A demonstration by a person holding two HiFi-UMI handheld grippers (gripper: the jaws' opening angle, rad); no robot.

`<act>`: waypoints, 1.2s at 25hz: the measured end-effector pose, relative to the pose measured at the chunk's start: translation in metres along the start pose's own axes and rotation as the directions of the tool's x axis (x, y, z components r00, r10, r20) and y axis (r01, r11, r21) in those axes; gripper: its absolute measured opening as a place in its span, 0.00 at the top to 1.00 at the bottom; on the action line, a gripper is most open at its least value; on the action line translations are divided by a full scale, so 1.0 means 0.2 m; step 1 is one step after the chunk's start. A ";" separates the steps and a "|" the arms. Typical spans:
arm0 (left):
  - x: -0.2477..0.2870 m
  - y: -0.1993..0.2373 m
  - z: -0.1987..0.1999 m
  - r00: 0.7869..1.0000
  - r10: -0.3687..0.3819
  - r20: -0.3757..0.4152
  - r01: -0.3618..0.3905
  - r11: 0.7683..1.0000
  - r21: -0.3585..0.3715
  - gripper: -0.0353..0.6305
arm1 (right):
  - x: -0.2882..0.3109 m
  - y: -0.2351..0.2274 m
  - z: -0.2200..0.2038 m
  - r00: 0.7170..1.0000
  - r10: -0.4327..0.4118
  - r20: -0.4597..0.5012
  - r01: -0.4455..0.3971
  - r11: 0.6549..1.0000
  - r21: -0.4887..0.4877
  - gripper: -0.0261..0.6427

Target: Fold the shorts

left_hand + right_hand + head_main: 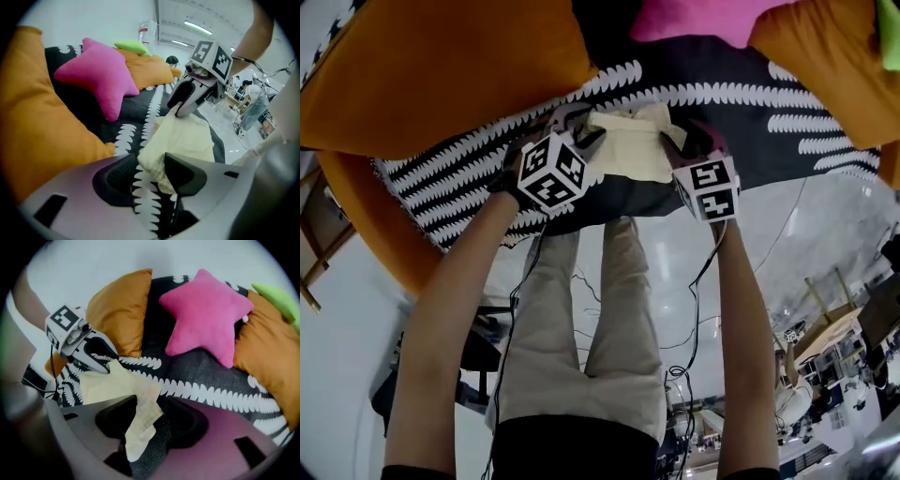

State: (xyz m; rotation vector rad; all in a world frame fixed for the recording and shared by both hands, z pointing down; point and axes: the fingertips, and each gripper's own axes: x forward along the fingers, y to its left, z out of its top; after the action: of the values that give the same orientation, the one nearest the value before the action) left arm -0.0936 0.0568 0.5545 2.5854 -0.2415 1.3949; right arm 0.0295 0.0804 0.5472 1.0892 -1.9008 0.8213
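Pale yellow shorts (628, 145) lie folded small on a black cover with white leaf bands (787, 103). In the head view my left gripper (578, 124) stands at the left end of the shorts and my right gripper (687, 142) at the right end. Seen from the left gripper view, the left gripper (150, 177) is open: a corner of the shorts (180, 140) lies between the jaws, touching only the right pad. The right gripper (150, 416) is open too. A loose flap of the shorts (140, 423) hangs between its jaws, with a gap on the right.
Large orange pillows (441, 66) sit at the left and at the right (825, 56) of the cover. A pink star pillow (206, 310) and a green cushion (276, 298) lie behind the shorts. My legs (581, 347) and cables (694, 319) are below on the floor.
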 end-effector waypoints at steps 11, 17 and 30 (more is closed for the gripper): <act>-0.06 -0.26 -0.21 0.978 -0.054 -0.204 0.167 0.790 0.590 0.37 | -0.04 0.39 -0.17 0.965 0.150 -0.215 -0.257 0.694 -0.672 0.36; 0.02 -0.22 -0.24 0.978 -0.020 -0.205 0.134 0.817 0.561 0.36 | 0.09 0.30 -0.21 0.969 0.074 -0.234 -0.219 0.690 -0.690 0.35; -2.04 -0.34 0.93 0.941 0.134 0.312 -0.155 0.987 0.042 0.36 | -2.25 0.70 0.80 0.914 -0.244 0.323 0.225 0.970 0.095 0.35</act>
State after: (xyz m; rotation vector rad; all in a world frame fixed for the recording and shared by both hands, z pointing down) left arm -0.1483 0.0983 0.1063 2.8864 -0.4468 1.0465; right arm 0.0031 0.1836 0.0605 1.5381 -1.9732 0.5838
